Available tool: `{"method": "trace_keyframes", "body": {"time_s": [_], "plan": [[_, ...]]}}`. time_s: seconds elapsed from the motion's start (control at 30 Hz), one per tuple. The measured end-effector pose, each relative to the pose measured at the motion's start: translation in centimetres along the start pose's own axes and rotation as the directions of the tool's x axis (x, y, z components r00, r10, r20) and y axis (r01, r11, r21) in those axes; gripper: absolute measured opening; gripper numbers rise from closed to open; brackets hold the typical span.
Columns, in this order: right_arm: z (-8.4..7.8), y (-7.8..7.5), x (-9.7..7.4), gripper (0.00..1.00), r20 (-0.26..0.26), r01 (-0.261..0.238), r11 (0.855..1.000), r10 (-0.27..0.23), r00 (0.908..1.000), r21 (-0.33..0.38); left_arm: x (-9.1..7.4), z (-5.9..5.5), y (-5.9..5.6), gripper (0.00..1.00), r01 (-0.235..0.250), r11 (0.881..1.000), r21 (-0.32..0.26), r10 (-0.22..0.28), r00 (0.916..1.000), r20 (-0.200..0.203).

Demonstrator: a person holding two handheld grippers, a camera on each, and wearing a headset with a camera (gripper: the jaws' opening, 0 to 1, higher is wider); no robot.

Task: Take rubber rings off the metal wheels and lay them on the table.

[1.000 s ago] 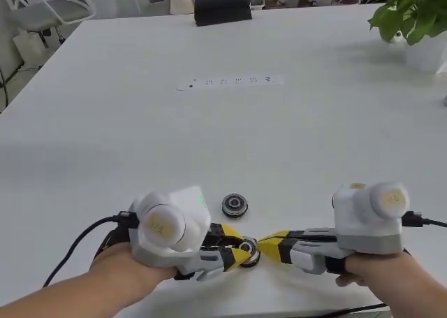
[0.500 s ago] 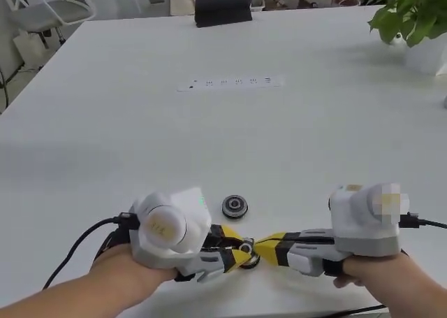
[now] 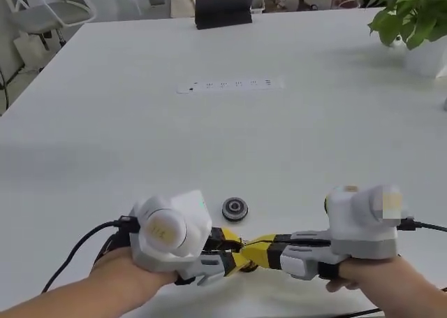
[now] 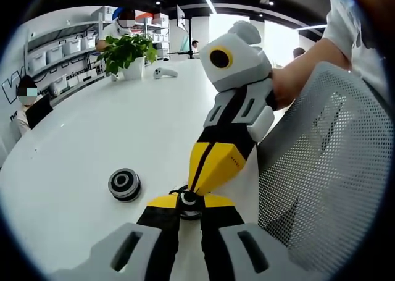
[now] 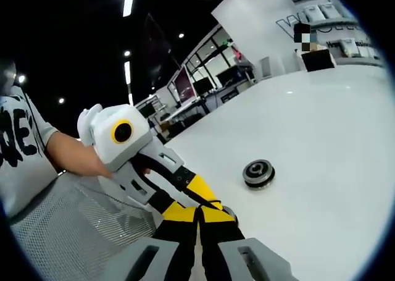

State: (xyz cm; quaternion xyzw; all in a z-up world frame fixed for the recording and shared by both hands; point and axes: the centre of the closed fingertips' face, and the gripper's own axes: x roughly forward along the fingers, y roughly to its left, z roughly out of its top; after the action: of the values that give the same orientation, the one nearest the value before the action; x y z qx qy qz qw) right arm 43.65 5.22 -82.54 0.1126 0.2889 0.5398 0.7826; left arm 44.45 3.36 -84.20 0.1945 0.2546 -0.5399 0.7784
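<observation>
**Grippers locked nose to nose on one wheel**

Your left gripper (image 4: 188,199) is clenched on a small metal wheel (image 4: 188,207), which sits between its jaws close to the near edge of the table (image 3: 293,143). Whether the wheel rests on the surface or hangs just clear of it, I cannot tell. Your right gripper (image 5: 199,214) meets it head-on, jaws pressed together at the wheel's rim. A second wheel (image 3: 235,208) lies flat on the table just beyond both grippers, with a dark outer band on it — not yet stripped, by the look of it.

The step in hand looks like peeling the ring off the held wheel. Hold the left grip firm on the wheel's sides so the rim is free. Bite only rubber with the right jaws, then draw outward and across the rim. A straight pull would likely stretch the ring and let it snap back or slip.

Whether the right jaws have rubber between them cannot be made out — they cover that part of the rim. In the head view the held wheel is hidden behind the jaws, and the table's near edge is cut off.
</observation>
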Motion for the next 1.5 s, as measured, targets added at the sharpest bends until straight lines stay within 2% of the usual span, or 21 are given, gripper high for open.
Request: {"method": "trace_keyframes", "body": {"time_s": [0.1,0.57,0.73,0.97,1.07,1.23,1.5], "plan": [[-0.2,-0.2,-0.3,0.0,-0.001,-0.003,1.0,0.003,1.0,0.01,0.0,0.0,0.0,0.07,-0.001,1.0,-0.002,0.001,1.0,-0.002],[-0.7,-1.4,-1.3,0.0,-0.001,0.056,0.998,-0.056,0.9984,-0.003,-0.1,0.0,0.0,0.08,0.001,1.0,0.006,-0.001,1.0,-0.008],[-0.5,-1.5,-1.4,0.0,0.008,0.055,0.998,-0.055,0.9984,0.001,-0.2,0.4,-0.2,0.12,0.012,1.0,0.006,-0.012,0.9999,-0.001],[-0.1,-1.3,-1.5,0.0,0.018,0.046,0.999,-0.046,0.9988,0.001,-1.0,0.8,-0.1,0.13,0.016,1.0,-0.017,-0.016,0.9998,0.012],[0.2,-1.4,-1.6,0.0,0.029,0.046,0.999,-0.046,0.9985,0.004,-1.5,1.2,0.0,0.19,0.013,0.999,-0.041,-0.012,0.9995,0.029],[0.5,-1.4,-1.7,0.0,0.04,0.044,0.999,-0.044,0.9982,0.007,-2.3,1.5,-0.1,0.2,0.015,0.999,-0.049,-0.013,0.9991,0.039],[1.1,-1.0,-1.7,0.0,0.048,0.028,1.0,-0.028,0.9984,0.0,-3.6,2.1,-0.3,0.28,0.018,0.998,-0.067,-0.014,0.9981,0.06]]}}
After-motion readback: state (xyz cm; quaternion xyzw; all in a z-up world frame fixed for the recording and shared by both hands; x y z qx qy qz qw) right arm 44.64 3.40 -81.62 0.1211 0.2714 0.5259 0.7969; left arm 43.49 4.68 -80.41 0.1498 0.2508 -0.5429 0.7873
